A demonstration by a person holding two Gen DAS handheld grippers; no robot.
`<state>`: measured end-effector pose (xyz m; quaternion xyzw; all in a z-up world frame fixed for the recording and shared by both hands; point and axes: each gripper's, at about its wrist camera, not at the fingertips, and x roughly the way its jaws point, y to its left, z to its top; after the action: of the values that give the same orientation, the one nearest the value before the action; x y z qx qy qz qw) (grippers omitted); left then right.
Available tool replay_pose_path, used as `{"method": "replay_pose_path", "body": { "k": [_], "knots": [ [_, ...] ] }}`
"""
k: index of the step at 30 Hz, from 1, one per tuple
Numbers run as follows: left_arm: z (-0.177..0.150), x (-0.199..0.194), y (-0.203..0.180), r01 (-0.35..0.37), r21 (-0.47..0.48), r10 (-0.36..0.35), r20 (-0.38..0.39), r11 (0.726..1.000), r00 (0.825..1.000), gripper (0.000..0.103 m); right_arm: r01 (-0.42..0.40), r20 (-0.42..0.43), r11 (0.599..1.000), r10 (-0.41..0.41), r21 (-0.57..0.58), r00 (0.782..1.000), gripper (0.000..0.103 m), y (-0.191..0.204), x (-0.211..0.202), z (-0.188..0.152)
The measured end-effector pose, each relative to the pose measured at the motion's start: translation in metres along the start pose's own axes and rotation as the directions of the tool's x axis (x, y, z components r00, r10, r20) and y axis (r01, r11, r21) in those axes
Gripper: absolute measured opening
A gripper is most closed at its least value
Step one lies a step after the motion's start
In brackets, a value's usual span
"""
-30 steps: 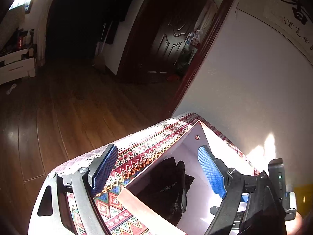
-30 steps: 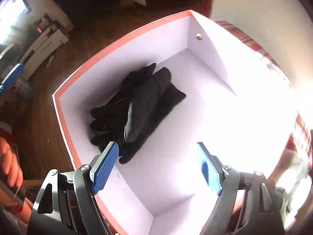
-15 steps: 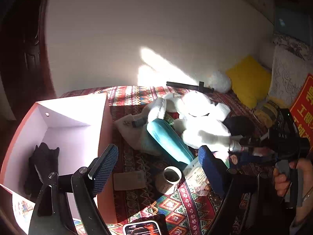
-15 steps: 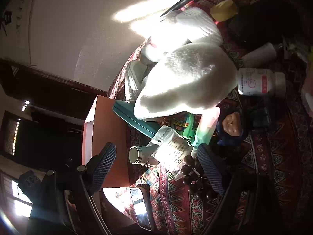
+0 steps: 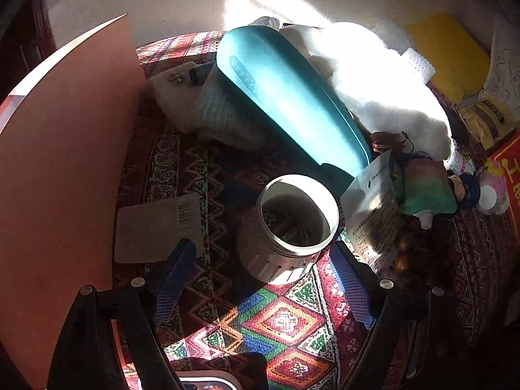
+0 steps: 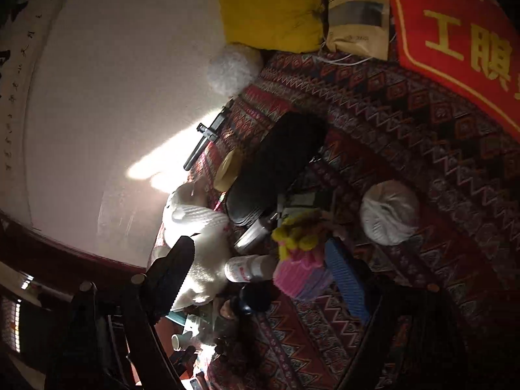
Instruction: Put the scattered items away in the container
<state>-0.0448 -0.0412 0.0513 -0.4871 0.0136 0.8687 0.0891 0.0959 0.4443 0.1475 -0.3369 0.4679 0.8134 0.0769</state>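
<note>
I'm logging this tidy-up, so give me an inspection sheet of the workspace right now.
Surface: patterned cloth, part sunlit.
Job's things: orange box at left; open jar, teal case, foil pouch, white pill bottle, pink knit toy.
Clutter: white fluffy fabric, yellow cushion.
Grippers: left gripper open over the jar; right gripper open, nothing gripped.
Cables: nothing seen.
Surroundings: white wall.
</note>
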Motion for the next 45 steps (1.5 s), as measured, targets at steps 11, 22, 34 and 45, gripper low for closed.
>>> {"method": "replay_pose_path", "body": {
  "k": [11,22,34,45],
  "knots": [
    [0.008,-0.025,-0.013,-0.003,0.028,0.001,0.049,1.000,0.999,0.053,0.149,-0.098,0.986,-0.142,0.073,0.985,0.083,-0.066,0.024,0.011],
    [0.031,-0.125,0.042,0.096,-0.122,-0.057,0.295,0.988,0.954,0.053,-0.040,-0.263,0.995,0.013,-0.095,0.965,0.083,0.015,0.067,-0.040],
    [0.034,-0.180,0.135,0.086,-0.327,0.059,0.409,0.941,0.911,0.053,0.091,-0.315,0.971,-0.160,-0.222,0.936,0.080,0.063,0.150,-0.071],
    [0.020,-0.180,0.158,0.041,-0.355,0.109,0.390,0.934,0.914,0.053,0.333,-0.123,0.789,-0.453,-0.516,0.883,0.083,0.108,0.199,-0.104]
  ]
}}
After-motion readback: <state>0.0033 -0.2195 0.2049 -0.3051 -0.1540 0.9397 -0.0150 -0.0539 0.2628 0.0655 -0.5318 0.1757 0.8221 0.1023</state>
